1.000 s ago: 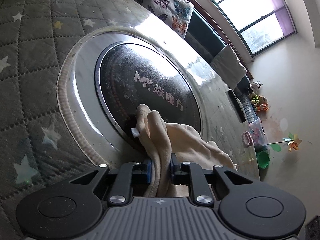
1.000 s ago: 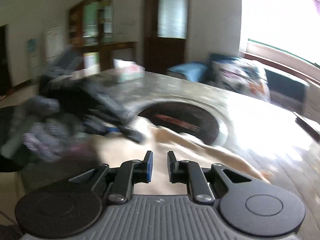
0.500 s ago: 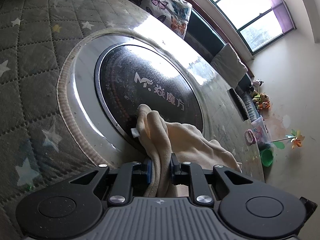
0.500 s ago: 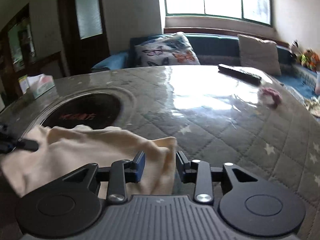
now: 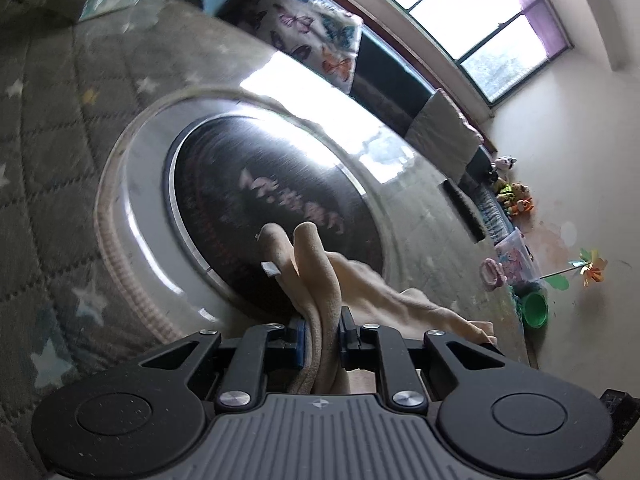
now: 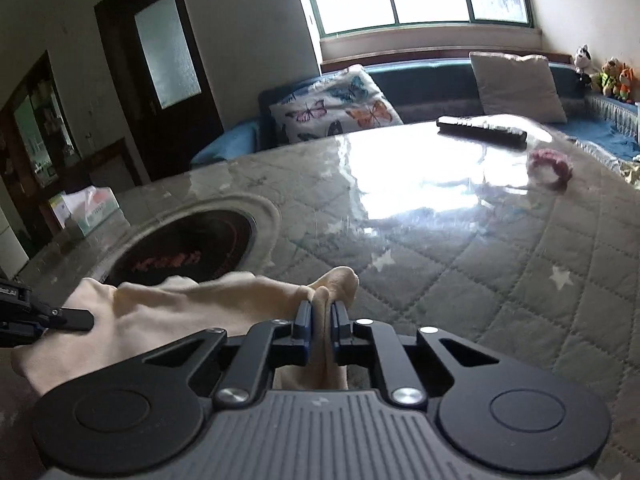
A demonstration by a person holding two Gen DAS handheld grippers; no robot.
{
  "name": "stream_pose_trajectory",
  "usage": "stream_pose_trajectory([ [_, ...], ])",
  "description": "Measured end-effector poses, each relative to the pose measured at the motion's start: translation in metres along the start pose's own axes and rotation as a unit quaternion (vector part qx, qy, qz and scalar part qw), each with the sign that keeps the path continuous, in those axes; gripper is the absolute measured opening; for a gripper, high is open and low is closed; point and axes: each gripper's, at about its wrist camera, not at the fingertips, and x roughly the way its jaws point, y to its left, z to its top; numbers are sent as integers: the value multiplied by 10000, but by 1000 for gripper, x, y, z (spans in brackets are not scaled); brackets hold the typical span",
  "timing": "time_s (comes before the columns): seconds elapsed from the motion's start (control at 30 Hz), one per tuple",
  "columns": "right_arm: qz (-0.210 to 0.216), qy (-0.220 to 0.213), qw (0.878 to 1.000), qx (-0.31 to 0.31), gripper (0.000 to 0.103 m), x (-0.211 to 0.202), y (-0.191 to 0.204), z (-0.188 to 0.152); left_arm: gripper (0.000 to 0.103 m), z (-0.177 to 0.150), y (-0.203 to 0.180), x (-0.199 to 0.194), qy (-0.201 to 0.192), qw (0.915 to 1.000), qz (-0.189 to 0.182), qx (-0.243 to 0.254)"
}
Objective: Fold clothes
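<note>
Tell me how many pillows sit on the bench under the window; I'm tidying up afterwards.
2. A white butterfly-print pillow leans at the bench's left end, and a plain grey square pillow leans further right, near the stuffed toys. The table edge may hide others.

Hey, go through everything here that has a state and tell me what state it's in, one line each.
Left tongs: shut on the cream garment.
Right tongs: shut on the cream garment.
Cream garment: unfolded, bunched, held at two ends over the table.
Tissue box: open, a tissue sticking out.
Door: closed.
Remote control: lying flat on the table.
</note>
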Motion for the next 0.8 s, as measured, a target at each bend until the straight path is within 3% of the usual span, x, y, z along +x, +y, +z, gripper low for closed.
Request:
stream_pose_trajectory([
  [0.33,-280,-564,9978,-225,8,-49,-6,27,15,10,-59,9,-59,9979,-282,577],
  [0.8,-1024,-981,9897,-206,7,-83,-62,65,15,13,-145,67,206,9918,-422,1191],
])
